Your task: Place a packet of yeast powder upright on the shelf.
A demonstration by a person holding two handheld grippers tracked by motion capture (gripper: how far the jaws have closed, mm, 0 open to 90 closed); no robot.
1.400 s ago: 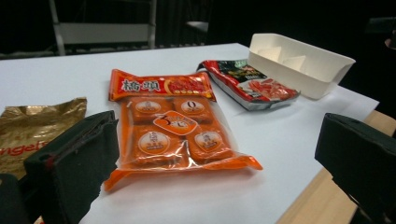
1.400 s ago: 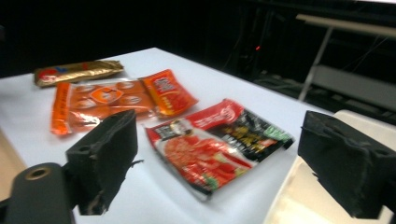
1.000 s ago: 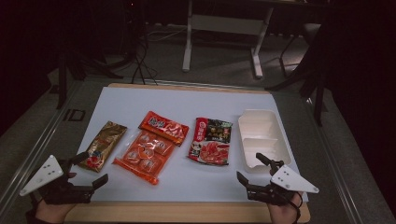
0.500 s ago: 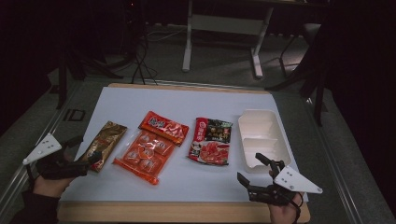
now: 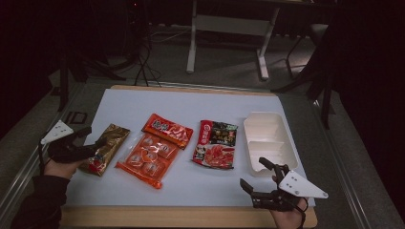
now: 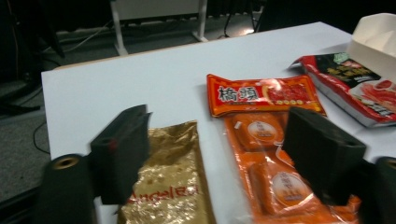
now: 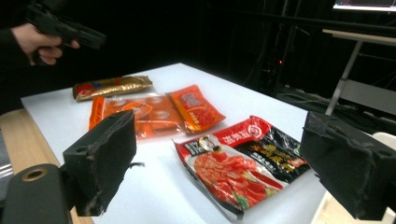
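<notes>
**Three cameras, one table**

The high view looks forward and down from above the table's (image 5: 191, 102) near edge, taking in all four edges and the dark floor beyond. The left gripper view sits low at the table's left edge, close over the gold packet (image 6: 170, 186), facing toward the right edge. The right gripper view sits low near the near right corner, facing toward the left edge. Both gripper views share the orange packets (image 6: 264, 95) and the red-and-black packet (image 7: 243, 163).
</notes>
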